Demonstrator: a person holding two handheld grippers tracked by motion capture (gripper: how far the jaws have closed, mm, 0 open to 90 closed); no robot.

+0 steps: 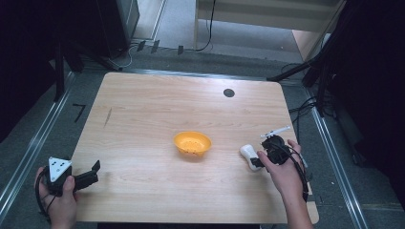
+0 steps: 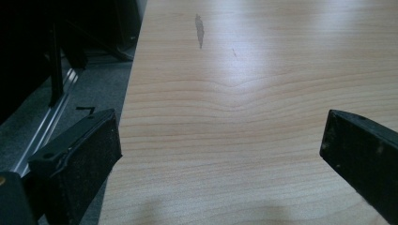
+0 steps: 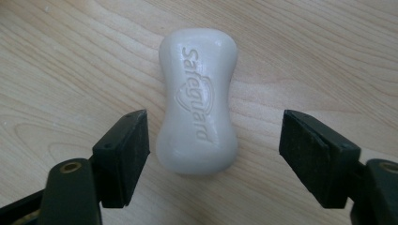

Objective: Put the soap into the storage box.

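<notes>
A light wooden desk (image 1: 143,124) with rounded corners stands on a grey floor (image 1: 71,90), with metal rails running along both sides and dark equipment and cables around its far edge. A small black round disc (image 1: 229,93) sits in the desk near its far right side, and a thin dark smear (image 1: 108,117) marks the wood toward the left. An orange bowl (image 1: 192,143) stands near the middle of the desk.

The white bar of soap (image 3: 197,101) lies flat on the wood to the right of the bowl, apart from it. The right gripper (image 3: 213,154) is held over the near end of the soap, its jaws spread wide, one on each side of the bar. In the right gripper view the left jaw is just beside the soap's lower edge, while the right jaw stands farther off; neither clearly touches it. In the high view the soap (image 1: 249,156) pokes out from the gripper toward the bowl.

The soap is waisted in the middle, with raised lettering along its top face. Its long axis runs straight away from the right gripper, between the jaws, so the jaws face its long sides.

The left gripper (image 1: 90,172) rests at the near left corner of the desk, held in the person's hand (image 1: 59,200), its jaws wide apart over bare wood, well apart from the soap.
</notes>
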